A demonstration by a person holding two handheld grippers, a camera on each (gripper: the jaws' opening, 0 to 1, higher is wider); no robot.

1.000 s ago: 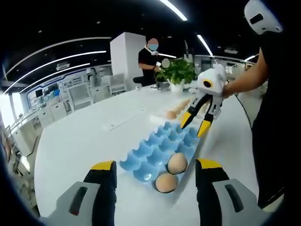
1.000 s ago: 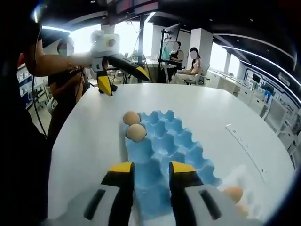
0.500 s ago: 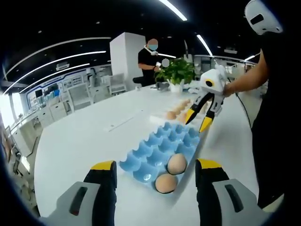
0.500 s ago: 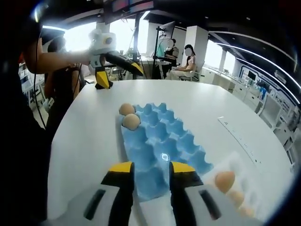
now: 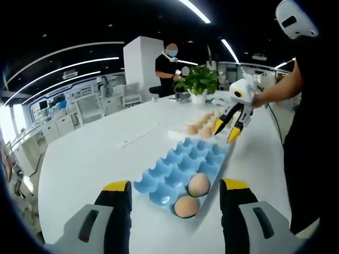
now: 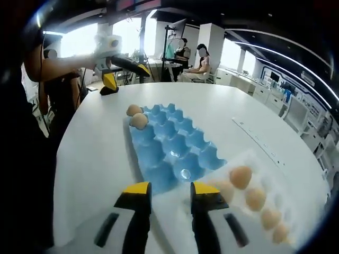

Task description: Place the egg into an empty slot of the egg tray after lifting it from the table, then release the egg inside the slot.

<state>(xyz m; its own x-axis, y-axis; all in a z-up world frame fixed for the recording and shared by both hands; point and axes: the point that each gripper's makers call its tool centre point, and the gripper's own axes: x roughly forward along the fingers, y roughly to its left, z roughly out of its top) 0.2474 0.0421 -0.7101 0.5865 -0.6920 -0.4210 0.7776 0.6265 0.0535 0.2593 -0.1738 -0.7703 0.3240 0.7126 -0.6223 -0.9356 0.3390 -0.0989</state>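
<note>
Blue egg tray (image 5: 183, 168) is sitting on the white table (image 5: 95, 159) with two eggs (image 5: 193, 193) in its near corner; your left gripper (image 5: 175, 203) is hovering wide and empty before it; further right, your right gripper (image 6: 168, 203) is gaping too, carrying nothing, just short of the loose eggs (image 6: 255, 198) lying in a row beside the tray; you are risking a nudge that rolls them, or a cracked shell if you are squeezing hard.

One blue egg tray (image 6: 170, 153), two eggs (image 6: 135, 117) inside, five loose eggs (image 6: 240, 177).
</note>
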